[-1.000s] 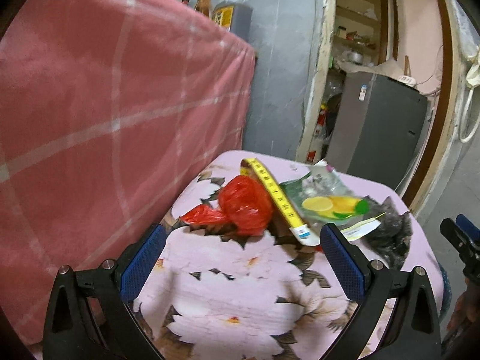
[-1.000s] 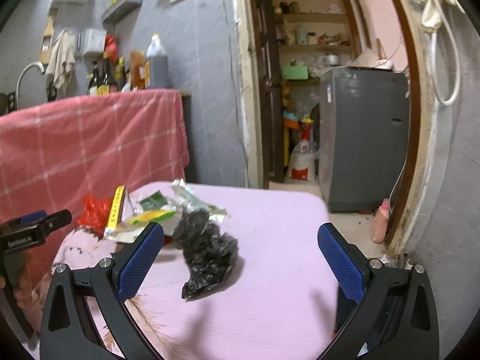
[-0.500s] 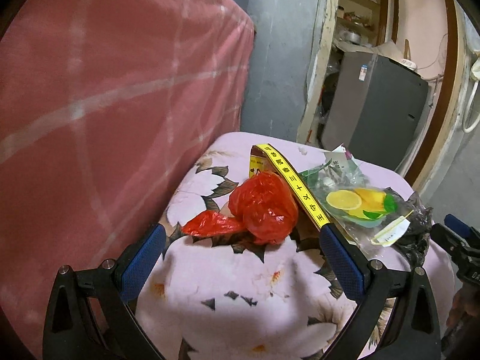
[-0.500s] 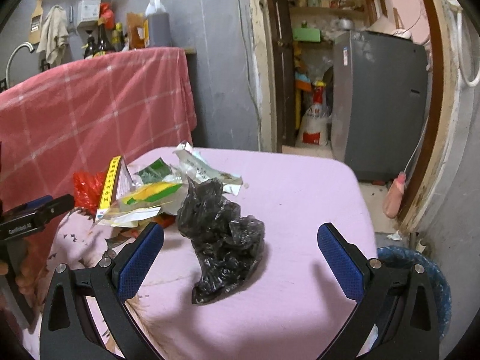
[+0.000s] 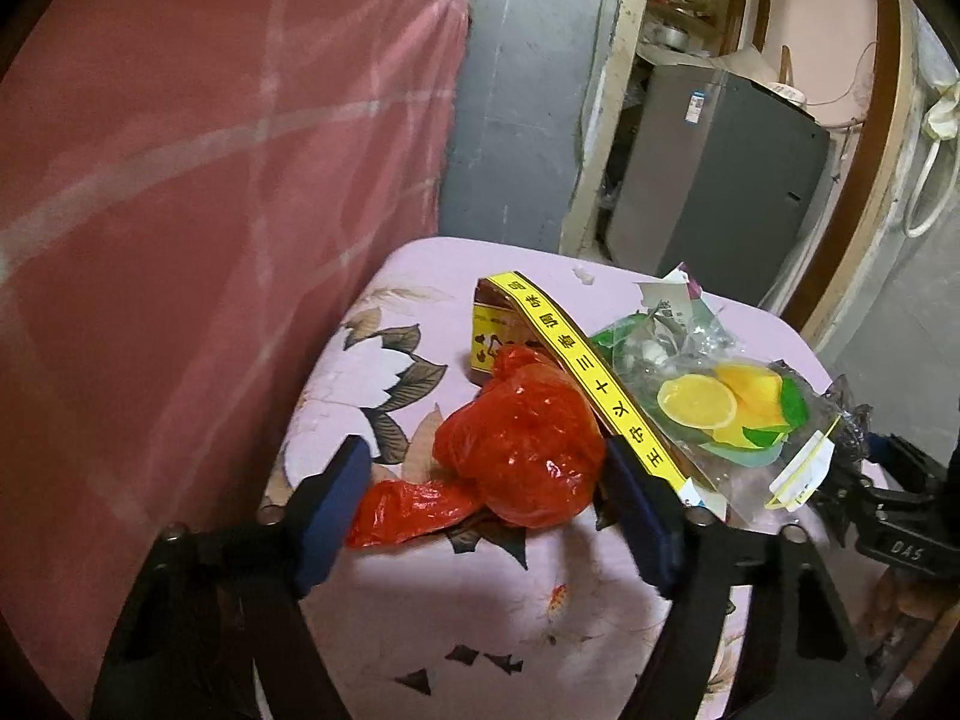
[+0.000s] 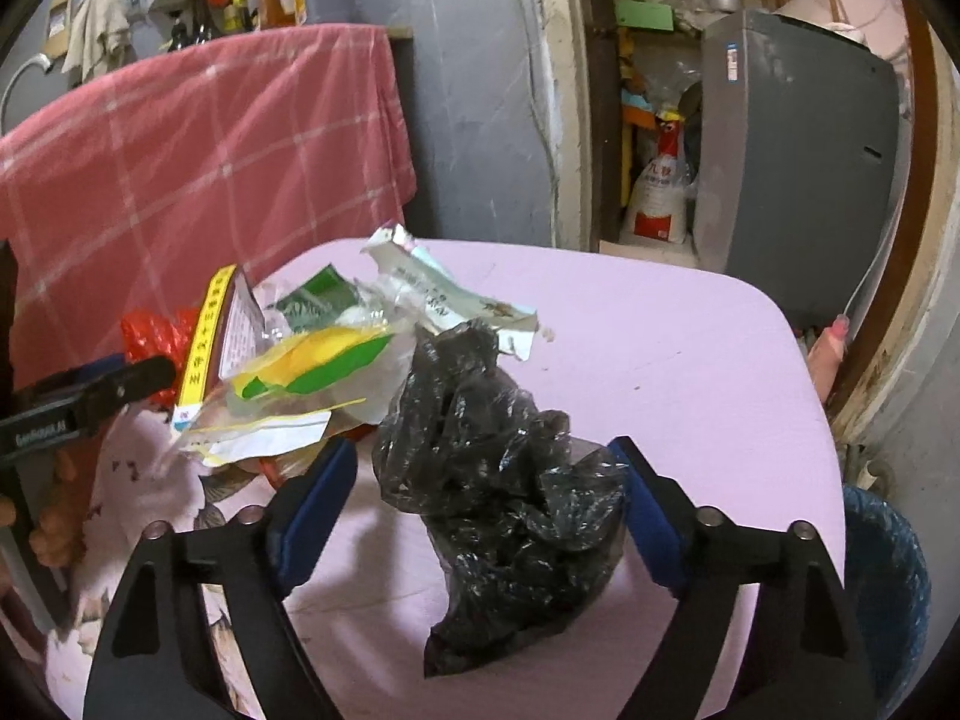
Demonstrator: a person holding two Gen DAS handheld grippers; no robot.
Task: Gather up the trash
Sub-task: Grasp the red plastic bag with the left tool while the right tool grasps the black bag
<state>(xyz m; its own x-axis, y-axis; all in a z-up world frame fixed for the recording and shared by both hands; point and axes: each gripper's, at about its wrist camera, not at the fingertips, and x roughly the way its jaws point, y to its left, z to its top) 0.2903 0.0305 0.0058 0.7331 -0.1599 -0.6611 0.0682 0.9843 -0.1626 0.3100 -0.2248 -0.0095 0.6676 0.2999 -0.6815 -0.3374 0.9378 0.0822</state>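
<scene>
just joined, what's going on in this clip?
A person is clearing trash off a pink floral-covered table with two tools. The left hand-held gripper is closing around a crumpled red plastic bag; the right hand-held gripper is closing around a black plastic bag. Neither is lifted yet. Wrappers lie between them.

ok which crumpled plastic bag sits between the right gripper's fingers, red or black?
The black bag: it lies between the closing right gripper fingers. The red bag sits between the left gripper's.
</scene>
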